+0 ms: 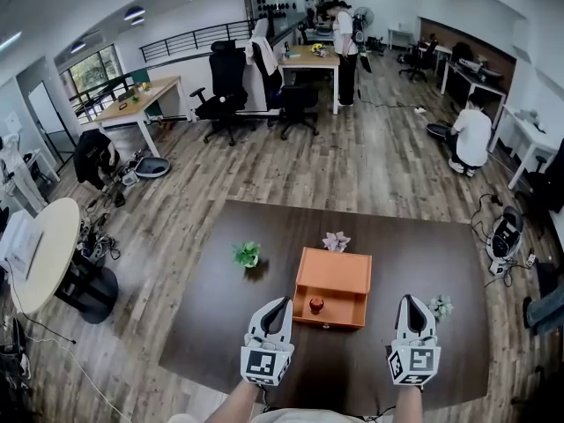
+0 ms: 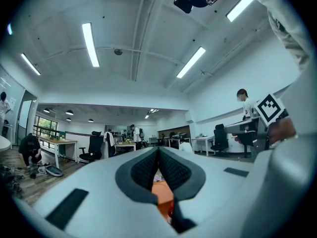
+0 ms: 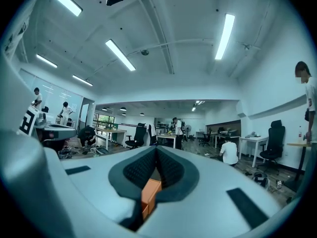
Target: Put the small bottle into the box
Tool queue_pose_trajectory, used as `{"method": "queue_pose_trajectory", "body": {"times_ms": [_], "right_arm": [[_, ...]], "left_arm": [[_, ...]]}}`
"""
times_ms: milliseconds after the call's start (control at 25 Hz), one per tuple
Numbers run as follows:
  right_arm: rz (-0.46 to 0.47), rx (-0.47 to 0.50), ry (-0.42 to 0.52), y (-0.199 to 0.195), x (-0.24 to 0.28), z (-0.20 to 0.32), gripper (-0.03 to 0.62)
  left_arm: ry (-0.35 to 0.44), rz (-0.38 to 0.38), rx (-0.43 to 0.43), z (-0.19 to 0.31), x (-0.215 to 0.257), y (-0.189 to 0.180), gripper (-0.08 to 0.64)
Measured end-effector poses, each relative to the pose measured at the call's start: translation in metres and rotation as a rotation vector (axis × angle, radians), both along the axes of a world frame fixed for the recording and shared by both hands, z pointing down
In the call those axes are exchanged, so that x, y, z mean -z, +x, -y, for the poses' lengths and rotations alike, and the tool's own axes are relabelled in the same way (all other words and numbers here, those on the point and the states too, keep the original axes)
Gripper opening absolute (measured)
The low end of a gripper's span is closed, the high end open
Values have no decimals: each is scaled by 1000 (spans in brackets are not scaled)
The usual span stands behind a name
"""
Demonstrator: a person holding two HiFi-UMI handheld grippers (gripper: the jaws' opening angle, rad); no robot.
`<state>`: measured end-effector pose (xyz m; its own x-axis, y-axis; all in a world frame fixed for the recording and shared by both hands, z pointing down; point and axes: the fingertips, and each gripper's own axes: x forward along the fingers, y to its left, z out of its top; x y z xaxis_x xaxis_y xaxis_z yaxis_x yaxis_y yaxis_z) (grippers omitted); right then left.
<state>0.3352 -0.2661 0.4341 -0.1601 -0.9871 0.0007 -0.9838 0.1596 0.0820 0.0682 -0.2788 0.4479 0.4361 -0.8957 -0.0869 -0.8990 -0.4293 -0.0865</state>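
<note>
An orange box (image 1: 333,273) stands in the middle of the dark table (image 1: 220,324), its front compartment open toward me. A small red bottle (image 1: 315,304) stands inside that compartment. My left gripper (image 1: 284,302) hovers just left of the box front, jaws shut and empty. Right of the box, my right gripper (image 1: 408,300) is also shut with nothing in it. In the left gripper view the pads meet at the left gripper (image 2: 158,150), with the box (image 2: 162,196) and the bottle (image 2: 171,213) showing below. The right gripper view has the right gripper (image 3: 157,150) closed above the box (image 3: 150,195).
A small green plant (image 1: 248,254) sits left of the box, a pale flower pot (image 1: 336,241) behind it, and another little plant (image 1: 440,306) by my right gripper. A round white table (image 1: 44,245) stands to the left. A person (image 1: 471,135) crouches far right.
</note>
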Motion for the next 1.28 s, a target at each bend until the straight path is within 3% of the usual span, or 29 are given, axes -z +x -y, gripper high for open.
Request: {"method": "queue_pose_trajectory", "body": {"times_ms": [1280], "right_arm": [[3,14,-24,-1,-8,-2,0]], "left_arm": [[-21,-5,18,-3,-4,0,2]]}}
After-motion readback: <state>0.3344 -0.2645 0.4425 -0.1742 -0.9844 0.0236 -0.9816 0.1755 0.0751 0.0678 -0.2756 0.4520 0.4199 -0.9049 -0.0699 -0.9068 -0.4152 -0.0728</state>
